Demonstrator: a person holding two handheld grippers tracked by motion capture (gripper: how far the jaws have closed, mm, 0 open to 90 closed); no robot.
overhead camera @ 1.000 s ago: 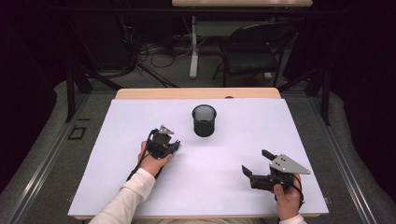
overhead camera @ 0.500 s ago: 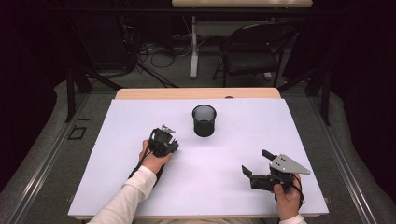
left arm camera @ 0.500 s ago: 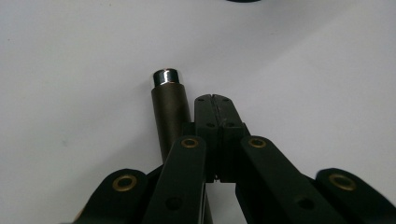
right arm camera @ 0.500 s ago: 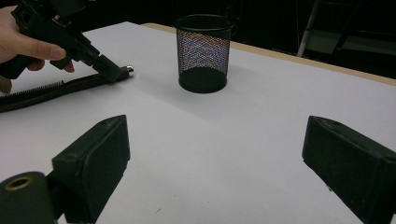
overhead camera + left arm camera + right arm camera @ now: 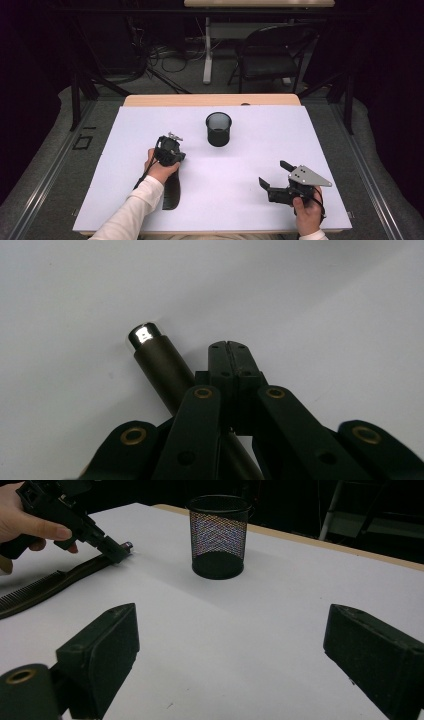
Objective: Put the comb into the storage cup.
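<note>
1. no readable brand, label or writing anywhere.
2. left gripper (image 5: 169, 150): jaws clenched, pads together, nothing between them; tip on the white desk (image 5: 250, 200) beside the chrome-capped handle end of the long dark comb (image 5: 171, 192).
3. comb lies flat on the desk, under the left hand.
4. right gripper (image 5: 230, 650): jaws released, wide apart, empty.
5. black wire-mesh cup (image 5: 218, 129) stands upright mid-desk, apart from both.

My left gripper (image 5: 170, 150) rested on the comb (image 5: 171, 192), near the mesh cup (image 5: 218, 129). My right gripper (image 5: 272, 181) sat well apart on the white table (image 5: 250, 160), jaws spread.
</note>
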